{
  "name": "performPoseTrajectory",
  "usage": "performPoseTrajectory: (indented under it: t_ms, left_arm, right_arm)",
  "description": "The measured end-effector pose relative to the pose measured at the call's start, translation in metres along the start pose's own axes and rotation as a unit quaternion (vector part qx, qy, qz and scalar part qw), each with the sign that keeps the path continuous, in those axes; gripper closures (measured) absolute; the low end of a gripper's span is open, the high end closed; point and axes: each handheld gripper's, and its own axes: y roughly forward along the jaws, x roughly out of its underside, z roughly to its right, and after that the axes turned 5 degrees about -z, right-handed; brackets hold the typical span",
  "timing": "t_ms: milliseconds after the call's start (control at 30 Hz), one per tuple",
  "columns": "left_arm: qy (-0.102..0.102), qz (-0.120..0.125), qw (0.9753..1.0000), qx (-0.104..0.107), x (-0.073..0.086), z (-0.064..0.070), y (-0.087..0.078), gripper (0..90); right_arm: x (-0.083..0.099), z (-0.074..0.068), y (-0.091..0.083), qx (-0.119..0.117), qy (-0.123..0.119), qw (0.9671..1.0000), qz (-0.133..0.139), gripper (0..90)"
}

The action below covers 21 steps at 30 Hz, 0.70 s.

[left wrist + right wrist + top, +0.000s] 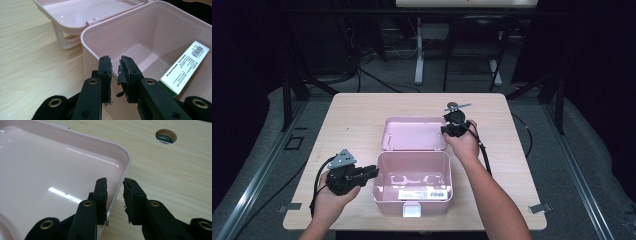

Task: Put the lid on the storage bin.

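Two grippers working open pink plastic box (412, 175): left gripper (115, 72) slightly parted straddling its wall, right gripper (115, 195) spread straddling flipped-back lid (50, 170) rim; likely closing lid next, needing firm pinch.

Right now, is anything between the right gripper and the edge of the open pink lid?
Nothing visible. The right gripper is open and straddles the lid rim near its corner, one jaw over the lid's inside, the other over the table.

White barcode label (186, 67) inside pink box (140, 27), print illegible
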Motion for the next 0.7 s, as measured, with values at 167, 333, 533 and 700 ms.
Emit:
performPoseTrajectory:
  t_ms: [167,333,533,700]
  left_arm:
    - [-0.001,0.0,1.0,0.0,0.0,0.0002,0.0,78.6]
    - [0.0,0.0,1.0,0.0,-0.0001,0.0004,0.0001,78.6]
    - [-0.001,0.0,1.0,-0.001,-0.0001,0.0006,0.0001,78.7]
    - [-0.001,0.0,1.0,-0.001,-0.0001,0.0006,0.0003,78.7]
  right_arm:
    - [-0.0045,0.0012,0.0037,-0.001,0.015,0.9999,-0.009,73.7]
    - [-0.0071,0.0005,0.0063,0.005,0.019,0.9997,-0.012,74.9]
    - [-0.0077,-0.002,0.0058,0.013,0.028,0.9995,-0.009,76.9]
    - [-0.0086,-0.0028,0.0028,0.015,0.035,0.9993,-0.007,78.1]
